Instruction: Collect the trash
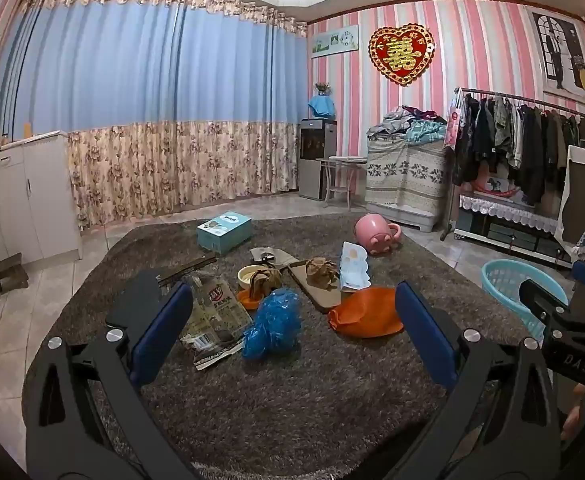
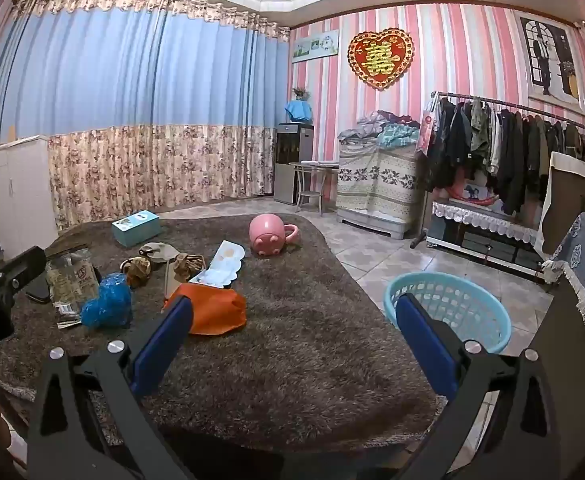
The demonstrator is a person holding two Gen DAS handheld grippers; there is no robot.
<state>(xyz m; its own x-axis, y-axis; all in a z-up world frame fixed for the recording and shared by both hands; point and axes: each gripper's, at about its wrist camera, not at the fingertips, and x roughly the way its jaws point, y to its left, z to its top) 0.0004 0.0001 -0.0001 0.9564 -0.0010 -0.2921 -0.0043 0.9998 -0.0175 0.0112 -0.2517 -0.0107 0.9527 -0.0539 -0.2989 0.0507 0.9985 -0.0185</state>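
Trash (image 1: 271,323) litters the rug (image 1: 292,400); the blue basket (image 2: 450,310) beside it holds nothing visible.

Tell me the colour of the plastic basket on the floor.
Light blue basket, clearest in the right wrist view.

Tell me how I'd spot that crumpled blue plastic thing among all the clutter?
Start at the shaggy brown rug that covers the table. In the litter at its middle, look between the clear printed wrapper and the flat orange piece. The crumpled blue bag sits there on the near edge of the pile, the only bright blue, shiny, bunched-up lump.
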